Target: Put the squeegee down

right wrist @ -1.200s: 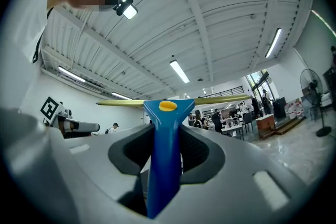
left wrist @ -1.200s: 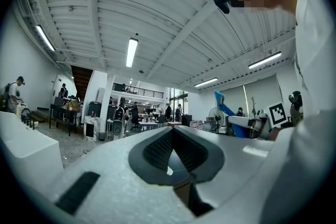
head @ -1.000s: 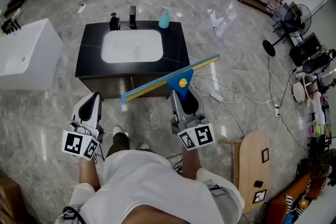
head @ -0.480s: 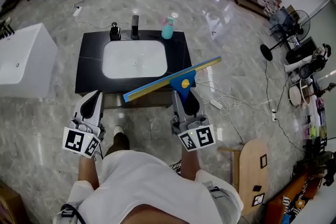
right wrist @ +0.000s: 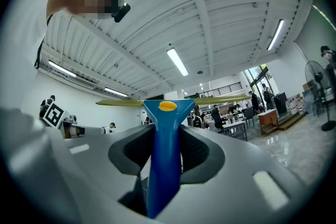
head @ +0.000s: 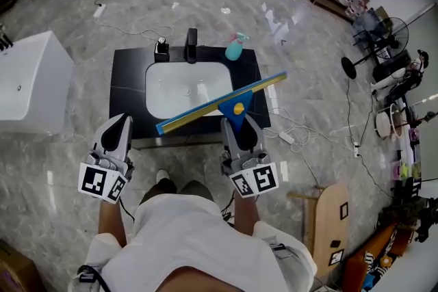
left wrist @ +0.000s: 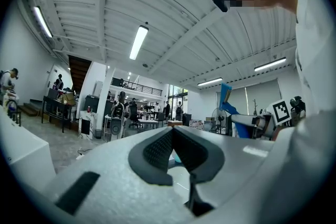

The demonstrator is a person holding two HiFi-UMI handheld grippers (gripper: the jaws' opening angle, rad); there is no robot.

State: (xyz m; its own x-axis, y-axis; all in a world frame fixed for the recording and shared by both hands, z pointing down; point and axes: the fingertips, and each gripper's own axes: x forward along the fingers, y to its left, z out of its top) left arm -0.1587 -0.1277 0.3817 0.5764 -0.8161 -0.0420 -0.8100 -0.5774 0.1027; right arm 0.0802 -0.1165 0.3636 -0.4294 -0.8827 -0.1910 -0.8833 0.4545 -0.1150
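The squeegee [head: 219, 104] has a blue handle with a yellow button and a long yellow-and-blue blade. It is held level, slanting across the front right of the black counter [head: 127, 89]. My right gripper [head: 237, 125] is shut on the blue handle [right wrist: 164, 155], and the blade stretches crosswise above the jaws in the right gripper view. At the counter's front left edge my left gripper [head: 118, 126] holds nothing. Its pads [left wrist: 157, 149] meet at the tips in the left gripper view.
The counter holds a white basin [head: 179, 89], a black faucet [head: 191, 44], a dark dispenser [head: 161, 48] and a teal bottle [head: 236, 48]. A white tub [head: 27, 82] stands at the left. Cables [head: 294, 130] and a wooden board [head: 327, 208] lie on the floor at the right.
The person has walked toward the sink cabinet, which now lies closer under both grippers. The squeegee's blade now hangs over the counter. The grip is unchanged.
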